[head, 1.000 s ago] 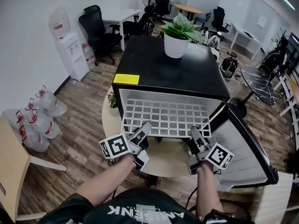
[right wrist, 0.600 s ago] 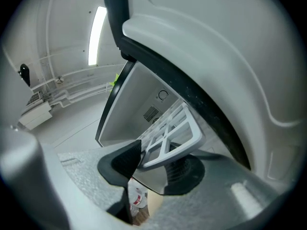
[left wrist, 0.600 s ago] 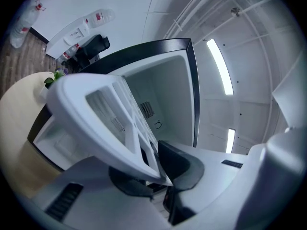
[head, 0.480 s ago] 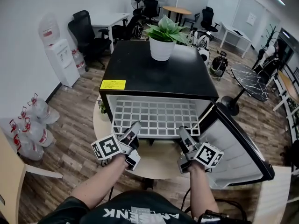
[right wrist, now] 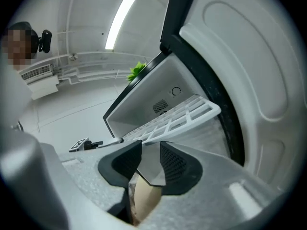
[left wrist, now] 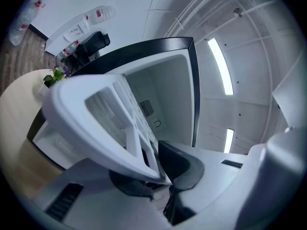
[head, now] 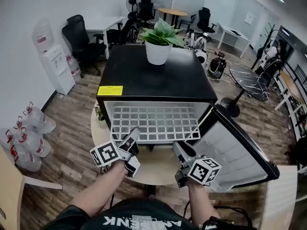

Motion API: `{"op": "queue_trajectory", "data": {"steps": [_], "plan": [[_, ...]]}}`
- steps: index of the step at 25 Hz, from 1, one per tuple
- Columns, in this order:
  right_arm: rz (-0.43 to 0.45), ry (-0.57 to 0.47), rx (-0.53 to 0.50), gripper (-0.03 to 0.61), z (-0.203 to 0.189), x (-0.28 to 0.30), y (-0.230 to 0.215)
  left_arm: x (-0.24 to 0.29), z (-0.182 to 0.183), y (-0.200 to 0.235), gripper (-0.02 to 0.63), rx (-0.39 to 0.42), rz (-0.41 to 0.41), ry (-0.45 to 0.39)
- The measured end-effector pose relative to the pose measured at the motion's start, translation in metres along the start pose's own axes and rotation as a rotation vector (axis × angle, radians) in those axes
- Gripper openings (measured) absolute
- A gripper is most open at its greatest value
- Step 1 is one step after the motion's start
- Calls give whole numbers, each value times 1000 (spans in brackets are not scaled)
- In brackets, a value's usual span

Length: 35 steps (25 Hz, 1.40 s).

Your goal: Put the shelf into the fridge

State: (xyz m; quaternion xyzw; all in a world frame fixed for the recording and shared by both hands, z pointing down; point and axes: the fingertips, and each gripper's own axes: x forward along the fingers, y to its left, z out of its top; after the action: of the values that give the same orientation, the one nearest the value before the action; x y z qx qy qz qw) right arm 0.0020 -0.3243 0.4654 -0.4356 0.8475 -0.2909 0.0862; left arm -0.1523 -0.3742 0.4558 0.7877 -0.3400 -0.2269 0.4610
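Ok, head view first: we see the black fridge (head: 153, 75) on a round table (head: 156, 166), with its door (head: 240, 152) swung open to the fridge's right and a potted plant (head: 157, 49) on the fridge's top. The white grid shelf (head: 156, 121) lies flat in the fridge's cavity, its front rail poking slightly out of the fridge's mouth. The left gripper (head: 135, 132) is on that rail near the fridge's left wall. The right gripper (head: 179, 147) sits just in front of the fridge, clear of the rail, on the door side.

Left gripper view: the left gripper (left wrist: 154, 167) is clamped on the shelf (left wrist: 96, 139), with the front rail pinched between the pads. The grid runs ahead into the fridge (left wrist: 165, 75).

Right gripper view: the right gripper (right wrist: 151, 150) has its jaws apart. They have just been closing a touch, and nothing is between them, only table showing through the gap. The shelf (right wrist: 187, 111) is ahead of the tips, not touching, with its corner near the fridge's right wall. The fridge cavity (right wrist: 153, 87) is beyond it, and the door (right wrist: 249, 71) fills the side right of the fridge.
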Motion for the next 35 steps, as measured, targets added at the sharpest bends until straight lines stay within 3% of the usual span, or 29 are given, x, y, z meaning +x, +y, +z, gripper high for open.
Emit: {"op": "queue_trajectory", "data": {"steps": [18,29,35], "plan": [[4,-10,-40,121,10,10,2,4,5,-5,61,27,-17,17],[22,13,-30,121,11,16,-4,-2,5,-4,106,201,1,-43],[20,-1,-28,121,24,29,-6,-11,8,-6,127,296,65,-80]]}}
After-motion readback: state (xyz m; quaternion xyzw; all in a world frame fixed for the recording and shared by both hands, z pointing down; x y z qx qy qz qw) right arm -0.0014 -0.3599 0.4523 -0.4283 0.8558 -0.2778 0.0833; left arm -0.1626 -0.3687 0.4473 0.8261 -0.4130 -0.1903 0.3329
